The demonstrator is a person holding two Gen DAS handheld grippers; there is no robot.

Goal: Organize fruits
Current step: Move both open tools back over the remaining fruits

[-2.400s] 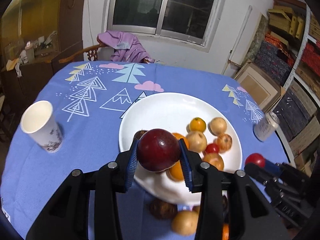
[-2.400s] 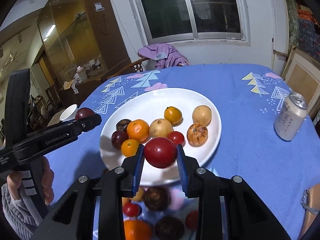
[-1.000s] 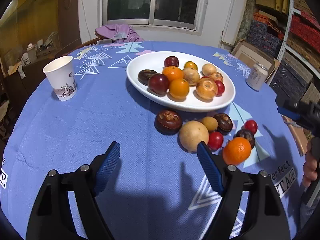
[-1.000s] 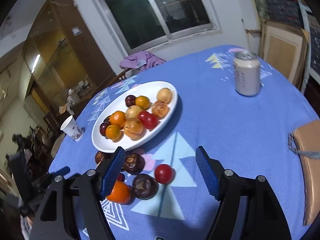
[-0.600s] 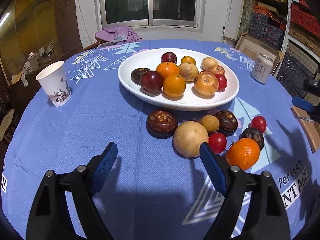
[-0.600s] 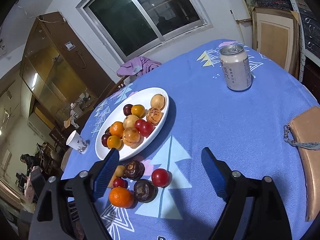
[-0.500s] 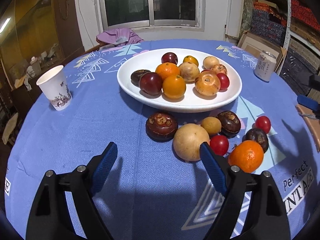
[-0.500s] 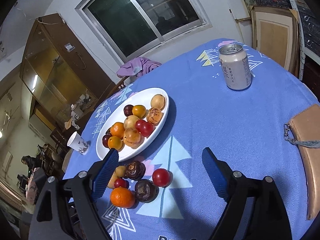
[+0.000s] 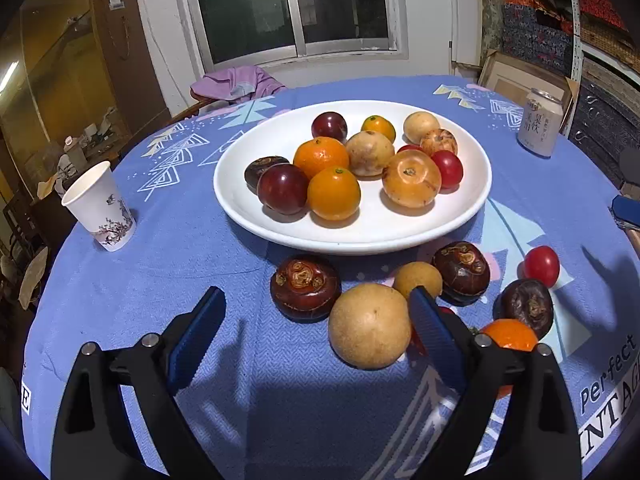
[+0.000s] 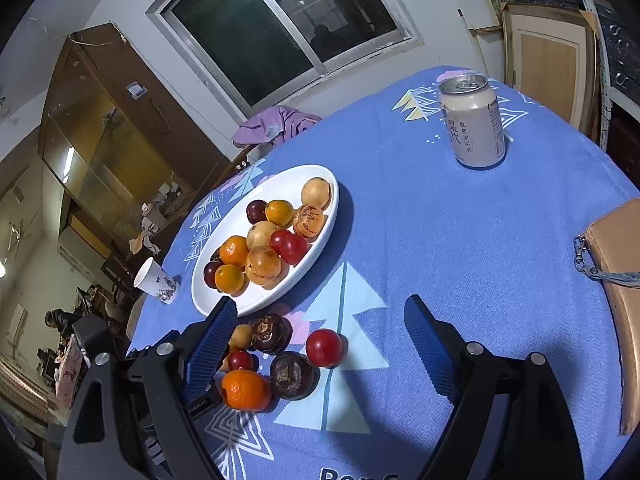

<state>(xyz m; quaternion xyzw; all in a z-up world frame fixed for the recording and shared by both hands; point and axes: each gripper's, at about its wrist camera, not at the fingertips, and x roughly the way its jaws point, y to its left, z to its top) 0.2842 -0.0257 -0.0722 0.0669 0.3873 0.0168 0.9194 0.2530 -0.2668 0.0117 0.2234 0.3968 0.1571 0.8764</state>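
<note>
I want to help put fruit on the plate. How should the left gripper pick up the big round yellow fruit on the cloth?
Probably grip the big round yellow fruit across its widest middle, from above; the small red fruit crowds one side.

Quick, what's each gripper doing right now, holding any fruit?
Left gripper: open, jaws just widened, holding nothing.
Right gripper: open, holding nothing.
</note>
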